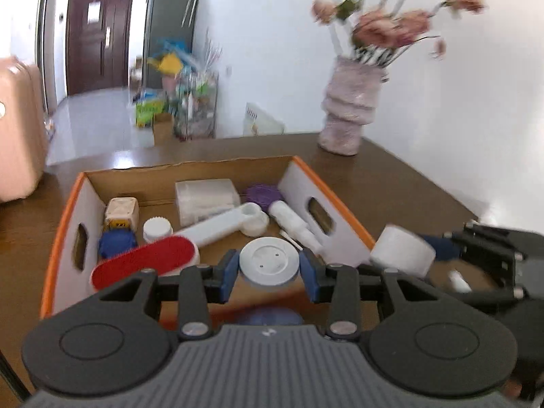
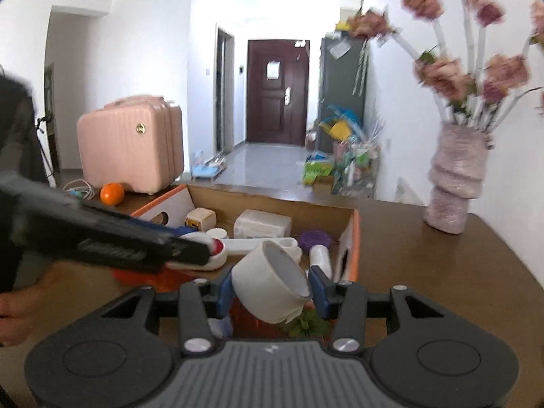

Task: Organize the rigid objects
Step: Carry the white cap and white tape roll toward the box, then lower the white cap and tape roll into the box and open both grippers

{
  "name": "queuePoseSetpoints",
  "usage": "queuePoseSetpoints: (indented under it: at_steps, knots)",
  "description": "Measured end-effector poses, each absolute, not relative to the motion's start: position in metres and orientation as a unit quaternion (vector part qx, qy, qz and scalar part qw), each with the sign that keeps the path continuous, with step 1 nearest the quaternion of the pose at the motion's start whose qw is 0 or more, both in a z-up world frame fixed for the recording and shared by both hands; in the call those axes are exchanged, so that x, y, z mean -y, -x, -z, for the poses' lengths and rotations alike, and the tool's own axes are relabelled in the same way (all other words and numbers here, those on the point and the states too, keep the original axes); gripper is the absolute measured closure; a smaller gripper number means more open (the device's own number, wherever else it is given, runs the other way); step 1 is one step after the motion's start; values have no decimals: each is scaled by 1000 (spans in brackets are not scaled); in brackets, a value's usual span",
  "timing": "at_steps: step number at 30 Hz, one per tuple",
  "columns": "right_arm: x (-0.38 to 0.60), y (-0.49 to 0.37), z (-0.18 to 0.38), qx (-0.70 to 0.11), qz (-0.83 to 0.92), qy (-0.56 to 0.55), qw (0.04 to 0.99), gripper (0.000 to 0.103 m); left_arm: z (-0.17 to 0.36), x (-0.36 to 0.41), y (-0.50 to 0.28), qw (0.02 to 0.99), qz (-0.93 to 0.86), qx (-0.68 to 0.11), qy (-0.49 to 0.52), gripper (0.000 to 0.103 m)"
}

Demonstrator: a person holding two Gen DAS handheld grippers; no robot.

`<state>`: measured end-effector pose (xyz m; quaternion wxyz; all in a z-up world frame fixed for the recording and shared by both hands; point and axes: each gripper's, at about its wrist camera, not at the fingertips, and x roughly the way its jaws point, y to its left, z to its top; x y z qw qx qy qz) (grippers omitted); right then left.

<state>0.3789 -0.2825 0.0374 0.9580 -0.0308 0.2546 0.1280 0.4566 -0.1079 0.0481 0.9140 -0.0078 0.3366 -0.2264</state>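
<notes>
- Your left hand-held gripper is clamped on a white disc, blue pads on both sides of it, held up over the near end of the box.
- Your right hand-held gripper is gripping a white cup, tilted with its mouth facing up and away, just off the box's near right corner.
- The box sits on the table, orange rim, hand slots in both side walls.
- Inside it: a red brush along the near left, a blue toy by the left wall, a clear case against the far wall, a purple thing in the far right corner.
- A vase with pink flowers stands near the table's far right corner, well apart from the box.
- An orange is at the table's far left edge, just beside a pink suitcase.
</notes>
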Motion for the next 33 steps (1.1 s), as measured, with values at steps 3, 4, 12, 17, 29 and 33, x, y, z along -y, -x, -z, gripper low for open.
queuePoseSetpoints:
  at_steps: [3, 4, 12, 17, 29, 33]
  knots:
    - [276, -429, -28, -288, -124, 33, 949, 58, -31, 112, -509, 901, 210, -380, 22, 63]
    - [271, -445, -22, -299, -118, 48, 946, 58, -25, 114, -526, 896, 205, -392, 25, 63]
    - [245, -507, 17, -333, -105, 105, 931, 42, 3, 122, -570, 891, 182, -416, 10, 51]
    - [250, -506, 17, -323, -101, 83, 937, 30, -7, 114, -560, 898, 186, -399, 10, 42]
    - [314, -413, -50, -270, -59, 58, 959, 26, -55, 59, -454, 938, 130, -320, -35, 18]
    - [335, -357, -64, -252, -41, 35, 966, 23, -61, 40, -387, 951, 109, -290, -23, 14]
